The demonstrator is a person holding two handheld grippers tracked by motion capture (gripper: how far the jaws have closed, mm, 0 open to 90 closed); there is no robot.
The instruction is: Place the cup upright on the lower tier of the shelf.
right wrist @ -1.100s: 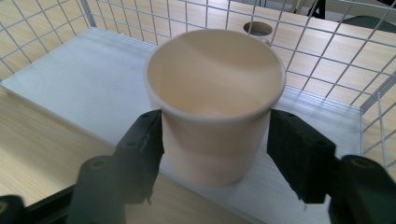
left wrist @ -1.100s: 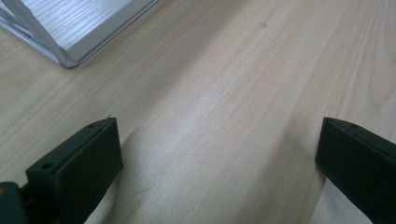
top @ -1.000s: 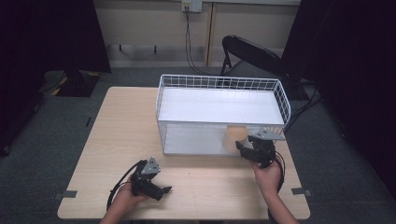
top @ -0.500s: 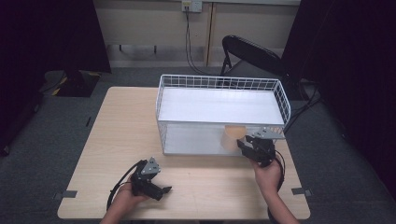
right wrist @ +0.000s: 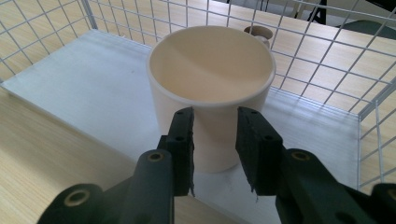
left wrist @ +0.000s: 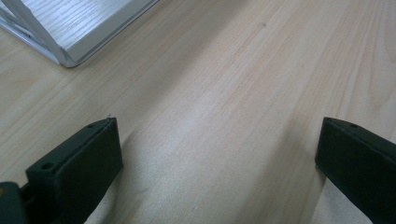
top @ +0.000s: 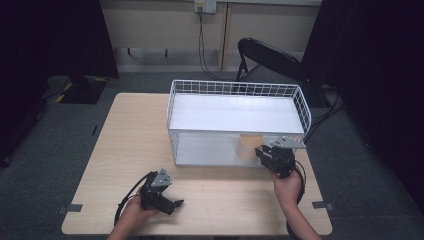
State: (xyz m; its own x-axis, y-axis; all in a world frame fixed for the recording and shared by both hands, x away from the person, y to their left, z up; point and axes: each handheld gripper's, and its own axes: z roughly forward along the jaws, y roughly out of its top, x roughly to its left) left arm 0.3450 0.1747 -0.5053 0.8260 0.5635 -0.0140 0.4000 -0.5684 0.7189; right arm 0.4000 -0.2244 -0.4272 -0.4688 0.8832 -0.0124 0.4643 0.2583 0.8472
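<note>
Table (top: 125, 150) evenly lit from overhead, room around it dark, near black at both side edges. Soft short shadows under the wire basket (top: 172, 115). High view slightly soft, low detail. Left gripper view: wood grain sharp mid-frame, black jaws at the bottom blurred, faint shadow beside them. Right gripper view: cup (right wrist: 210, 88) sharp, mild sheen on its rim, wire lines bending toward the edges.

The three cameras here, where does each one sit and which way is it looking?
High view: above the person's side, looking forward and down on the table; both forearms, left gripper, right gripper.
Left gripper view: rides that gripper, facing bare tabletop, open black jaws.
Right gripper view: faces the cream cup, jaws before it.
All three show the wire basket.
</note>
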